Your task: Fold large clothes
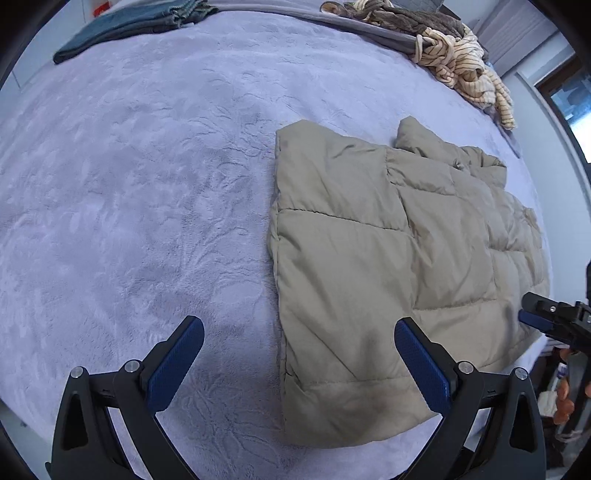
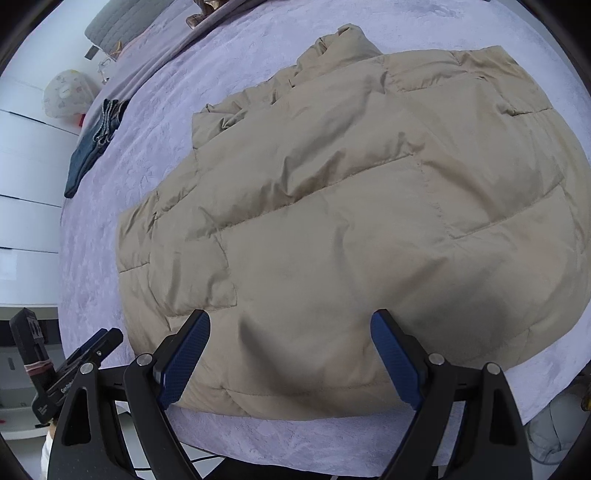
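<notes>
A beige quilted puffer jacket (image 1: pixel 388 258) lies flat on a lilac fleece blanket (image 1: pixel 147 184), its sleeves folded in over the body. My left gripper (image 1: pixel 299 325) hovers open over the jacket's near left corner; one blue pad is above the blanket, the other above the fabric. Nothing sits between its pads. The right wrist view shows the jacket (image 2: pixel 351 203) filling the frame, and my right gripper (image 2: pixel 290 317) stands open just above its near hem. The left gripper (image 2: pixel 92 350) shows at the lower left there; the right gripper (image 1: pixel 546 317) shows at the right edge of the left wrist view.
A folded dark blue garment (image 1: pixel 129 26) lies at the blanket's far left. A heap of striped cream and brown clothes (image 1: pixel 454 59) sits at the far right. White drawers (image 2: pixel 26 184) stand beside the bed. The bed's near edge (image 2: pixel 295 443) runs just below the jacket's hem.
</notes>
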`<state>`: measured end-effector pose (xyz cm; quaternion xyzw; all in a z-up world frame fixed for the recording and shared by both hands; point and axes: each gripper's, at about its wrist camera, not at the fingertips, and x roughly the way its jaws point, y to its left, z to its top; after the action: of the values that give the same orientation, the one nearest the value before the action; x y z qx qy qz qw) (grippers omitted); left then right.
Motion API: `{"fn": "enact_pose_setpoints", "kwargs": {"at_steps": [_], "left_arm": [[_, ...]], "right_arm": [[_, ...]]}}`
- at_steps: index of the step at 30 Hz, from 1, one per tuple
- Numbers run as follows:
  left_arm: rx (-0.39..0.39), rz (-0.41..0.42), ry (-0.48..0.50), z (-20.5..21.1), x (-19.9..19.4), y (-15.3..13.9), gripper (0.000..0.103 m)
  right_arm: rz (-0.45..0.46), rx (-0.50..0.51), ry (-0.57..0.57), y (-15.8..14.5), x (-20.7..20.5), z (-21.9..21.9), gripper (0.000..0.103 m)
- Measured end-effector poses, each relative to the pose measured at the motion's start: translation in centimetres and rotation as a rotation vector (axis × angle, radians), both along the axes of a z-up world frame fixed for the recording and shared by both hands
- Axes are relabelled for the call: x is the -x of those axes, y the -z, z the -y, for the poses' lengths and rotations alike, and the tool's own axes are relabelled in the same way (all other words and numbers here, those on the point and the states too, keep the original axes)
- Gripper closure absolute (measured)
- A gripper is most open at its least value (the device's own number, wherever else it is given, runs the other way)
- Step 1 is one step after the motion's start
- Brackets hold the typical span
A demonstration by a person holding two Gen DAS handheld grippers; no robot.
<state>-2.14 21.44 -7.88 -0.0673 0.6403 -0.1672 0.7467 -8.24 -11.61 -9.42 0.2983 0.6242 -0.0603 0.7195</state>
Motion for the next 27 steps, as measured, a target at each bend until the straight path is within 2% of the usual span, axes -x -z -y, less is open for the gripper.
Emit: {"fn": "enact_pose_setpoints", "kwargs": {"at_steps": [3, 8, 13, 16, 18, 19, 20, 21, 22, 24, 27], "left_arm": [[0.129, -0.057, 0.041, -1.6, -0.9, 1.7, 0.000], [0.394, -0.240, 0.065, -2.2, -2.8, 6.2, 0.000], [0.474, -0.297, 0.108, 2.1, -4.3, 9.5, 0.000], [0.516, -0.317, 0.164, 4.6, -4.5, 10.2, 0.000], [0.517, -0.320, 0.197, 5.8, -4.4, 10.4, 0.000], [0.515, -0.315, 0.209, 6.3, -4.3, 10.4, 0.009], [0.520, -0.310, 0.223, 6.5, -4.2, 10.4, 0.024], [0.544, -0.327, 0.236, 6.7, -4.2, 10.4, 0.057], [0.573, -0.340, 0.229, 6.5, -4.3, 10.3, 0.065], [0.590, -0.321, 0.233, 6.4, -4.2, 9.3, 0.072], [0.601, -0.293, 0.236, 6.5, -3.9, 7.3, 0.072]], "right_arm": [[-0.013, -0.006, 0.001, 0.3, 0.0, 0.0, 0.013], [-0.024, 0.001, -0.003, 0.9, -0.1, -0.3, 0.012], [-0.039, 0.020, -0.012, 1.6, -0.4, -0.7, 0.012], [-0.046, 0.030, -0.011, 1.9, -0.5, -0.8, 0.012], [-0.048, 0.033, -0.008, 2.0, -0.6, -0.9, 0.012], [-0.049, 0.035, -0.007, 2.0, -0.6, -0.9, 0.012], [-0.050, 0.035, -0.006, 2.0, -0.6, -0.9, 0.012], [-0.050, 0.035, -0.006, 2.0, -0.6, -0.9, 0.012], [-0.049, 0.032, -0.006, 1.9, -0.6, -0.9, 0.012], [-0.048, 0.018, -0.005, 1.5, -0.5, -0.8, 0.012], [-0.044, -0.006, -0.011, 0.6, -0.3, -0.1, 0.012]]}}
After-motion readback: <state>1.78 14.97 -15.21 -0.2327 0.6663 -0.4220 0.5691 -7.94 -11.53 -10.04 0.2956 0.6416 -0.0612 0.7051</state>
